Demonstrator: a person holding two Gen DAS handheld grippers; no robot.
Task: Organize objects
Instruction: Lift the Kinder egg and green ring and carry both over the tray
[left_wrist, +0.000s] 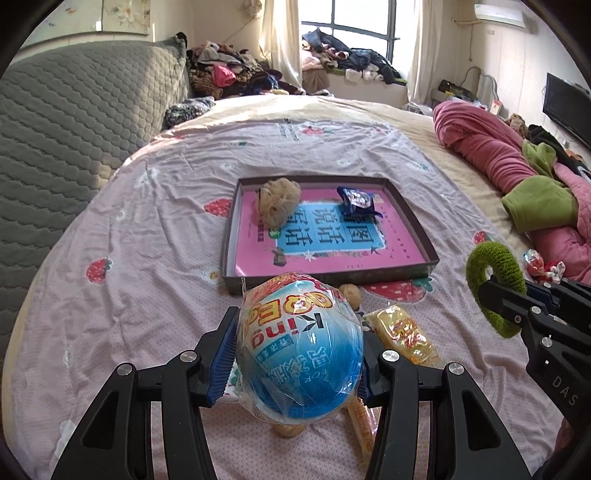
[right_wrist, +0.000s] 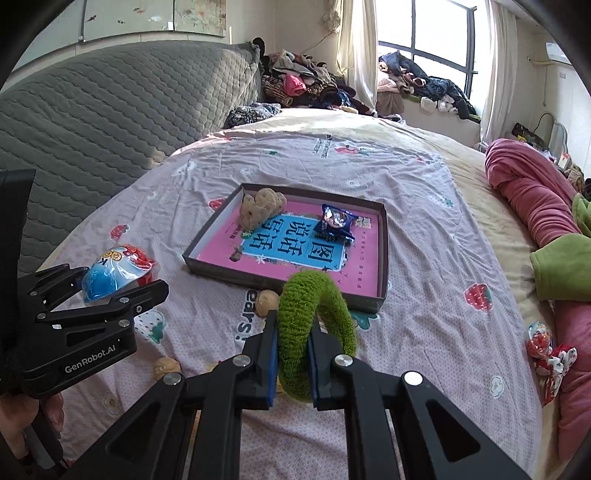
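Observation:
My left gripper (left_wrist: 299, 354) is shut on a blue egg-shaped toy (left_wrist: 299, 347) in clear wrap, held above the bedsheet. My right gripper (right_wrist: 293, 354) is shut on a green knitted ring (right_wrist: 314, 291), also raised. Each gripper shows in the other's view: the right gripper (left_wrist: 491, 295) with the green ring (left_wrist: 495, 273), the left gripper (right_wrist: 120, 278) with the egg (right_wrist: 114, 273). Ahead lies a shallow dark tray (left_wrist: 413, 221) (right_wrist: 384, 251) holding a pink book (left_wrist: 332, 236), a beige mesh sponge (left_wrist: 279, 201) and a blue snack packet (left_wrist: 356, 201).
On the strawberry-print sheet before the tray lie two walnuts (right_wrist: 267, 301) (right_wrist: 166, 367) and a yellow snack packet (left_wrist: 402, 332). A red-and-white wrapped item (right_wrist: 543, 347) rests by the pink quilt (right_wrist: 524, 192) on the right. A grey headboard (left_wrist: 74, 110) stands left.

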